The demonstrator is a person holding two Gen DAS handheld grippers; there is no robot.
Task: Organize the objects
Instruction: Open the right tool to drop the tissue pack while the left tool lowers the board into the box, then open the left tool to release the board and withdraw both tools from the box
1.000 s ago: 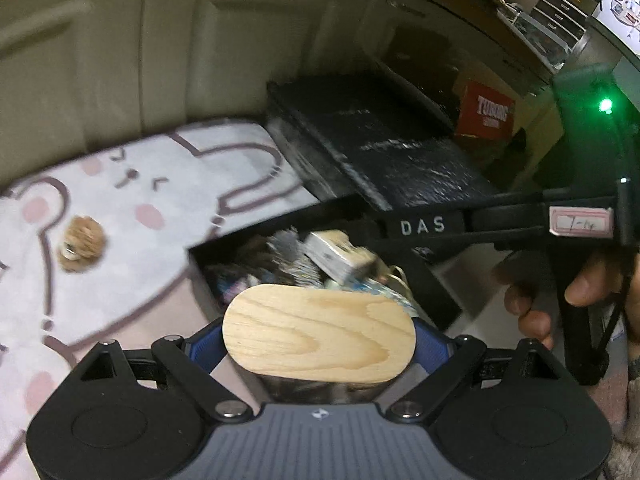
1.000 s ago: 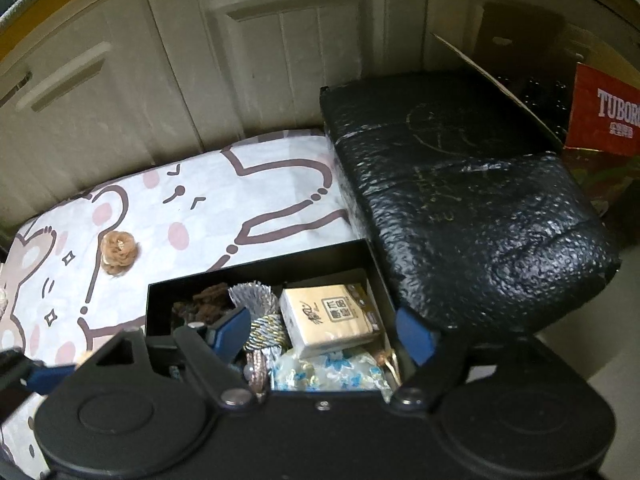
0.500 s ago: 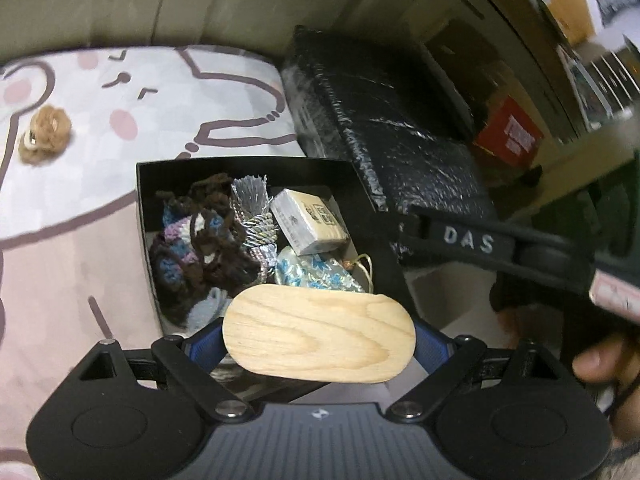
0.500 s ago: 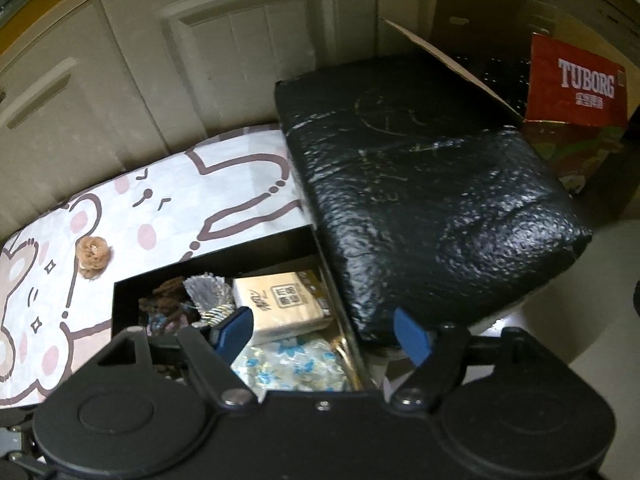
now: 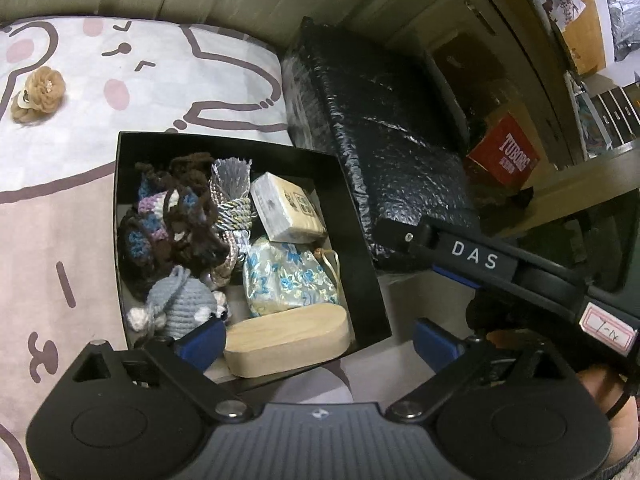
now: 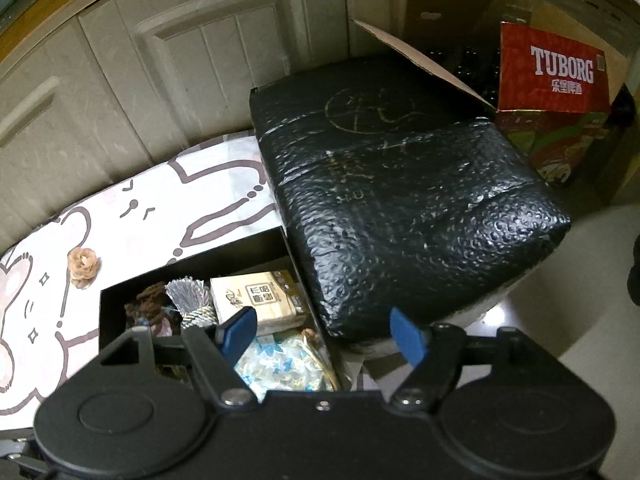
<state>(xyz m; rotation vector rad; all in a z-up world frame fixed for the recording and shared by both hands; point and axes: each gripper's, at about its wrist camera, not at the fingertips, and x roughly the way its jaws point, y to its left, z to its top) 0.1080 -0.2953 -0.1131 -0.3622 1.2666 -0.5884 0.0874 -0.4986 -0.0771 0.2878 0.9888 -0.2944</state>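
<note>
A wooden block (image 5: 286, 340) is left lying inside the black box (image 5: 360, 240), the left hand-held gripper (image 5: 316, 340) opening off it, while the right hand-held gripper (image 6: 322, 330) is closing, empty.

You are in a home, down on the floor of a lived-in room. The cloth (image 5: 152, 92) spread under the black box (image 5: 360, 248) is printed with cartoon bunnies, pink cheeks and all. Behind that box runs a row of beige panelled cupboard doors (image 6: 224, 80) with metal handles. To the right of the box sits a bulky parcel (image 6: 400, 208) in black bubble wrap, and beyond it an opened cardboard carton and a red beer case (image 6: 560, 76). Inside the box you have crocheted bits, a tissue pack and a flowered pouch.
</note>
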